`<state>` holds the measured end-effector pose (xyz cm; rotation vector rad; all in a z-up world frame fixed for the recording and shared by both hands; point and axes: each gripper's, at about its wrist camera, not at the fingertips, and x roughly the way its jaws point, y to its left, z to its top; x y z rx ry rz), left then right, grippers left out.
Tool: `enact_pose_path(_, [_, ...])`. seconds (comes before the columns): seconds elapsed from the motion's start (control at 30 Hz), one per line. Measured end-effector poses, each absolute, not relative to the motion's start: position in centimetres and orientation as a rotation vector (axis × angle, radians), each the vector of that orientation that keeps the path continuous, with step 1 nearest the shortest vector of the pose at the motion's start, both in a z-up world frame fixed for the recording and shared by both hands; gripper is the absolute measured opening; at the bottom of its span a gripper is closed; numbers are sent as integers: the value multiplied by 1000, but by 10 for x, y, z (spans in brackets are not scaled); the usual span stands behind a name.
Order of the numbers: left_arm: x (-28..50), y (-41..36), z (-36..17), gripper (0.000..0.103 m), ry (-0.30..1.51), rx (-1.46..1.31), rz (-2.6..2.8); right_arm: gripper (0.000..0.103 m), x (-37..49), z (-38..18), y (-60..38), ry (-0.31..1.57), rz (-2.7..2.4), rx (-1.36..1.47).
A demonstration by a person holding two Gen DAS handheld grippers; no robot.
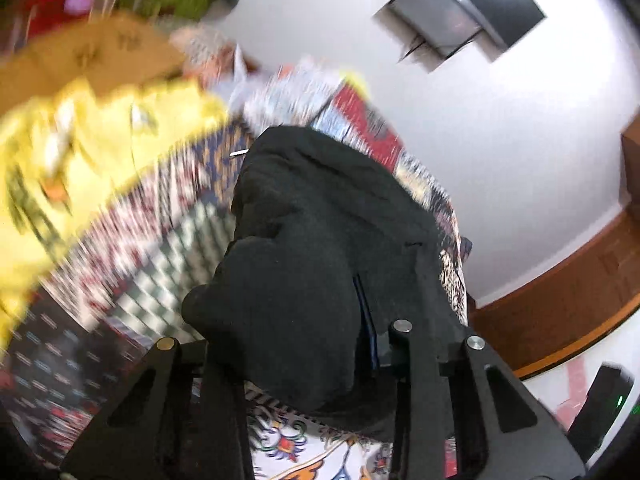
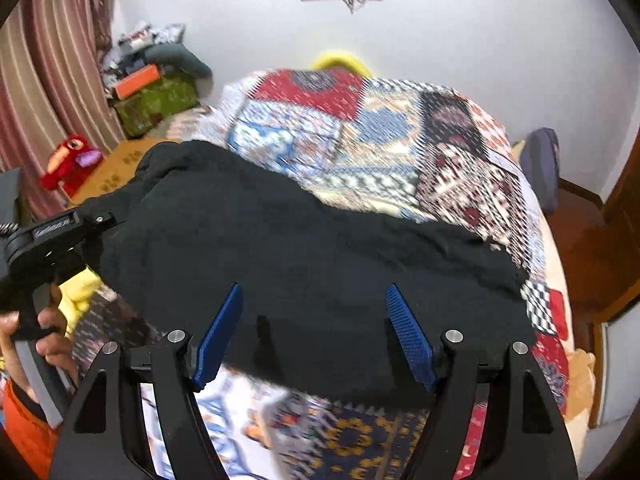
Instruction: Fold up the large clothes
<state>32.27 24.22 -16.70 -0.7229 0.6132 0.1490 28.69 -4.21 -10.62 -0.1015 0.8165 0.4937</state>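
Mid-fold, by the look of it: black garment [image 2: 304, 248] spread in a wide heap across the patchwork bedspread [image 2: 400, 140], lying just ahead of and partly between the fingers of the right gripper [image 2: 316, 336]. Blue pads [image 2: 218, 336] set wide apart, holding nothing, cloth visible in the gap beyond them.

Left gripper [image 1: 372, 344] buried in a bunched fold of the same garment, dark fabric draped over and between the fingers; probably clamped on that fold, though the view is smeared and the fingertips mostly hidden. Yellow cloth [image 1: 80, 148] off to the left of those fingers, apart from the garment.

Next, likely: right fingers forward onto the near hem, closing on one layer only, then both edges carried together to lay the fold flat.
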Motion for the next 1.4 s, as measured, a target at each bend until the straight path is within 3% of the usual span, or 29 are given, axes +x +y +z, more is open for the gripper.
enact_pose_path(0.3, [281,220,-101,31,471,-312,297,71,297,-143,33,927,677,-56])
enact_pose_path(0.43, [290,195,-108,30,505,-156,305,71,312,-189,51,1081,761,8])
enact_pose_path(0.63, [300,155,-124,30,512,47,338,71,308,-195,54,1068,770,-86])
enact_pose_path(0.9, [304,146,-111,29,522,18,321,71,288,-166,-33,940,605,-87])
enact_pose_path(1.1, [302,117,-99,27,503,27,276,71,290,-192,-105,982,424,-55])
enact_pose_path(1.4, [320,42,-83,26,497,49,101,80,311,-223,-100,1037,439,4])
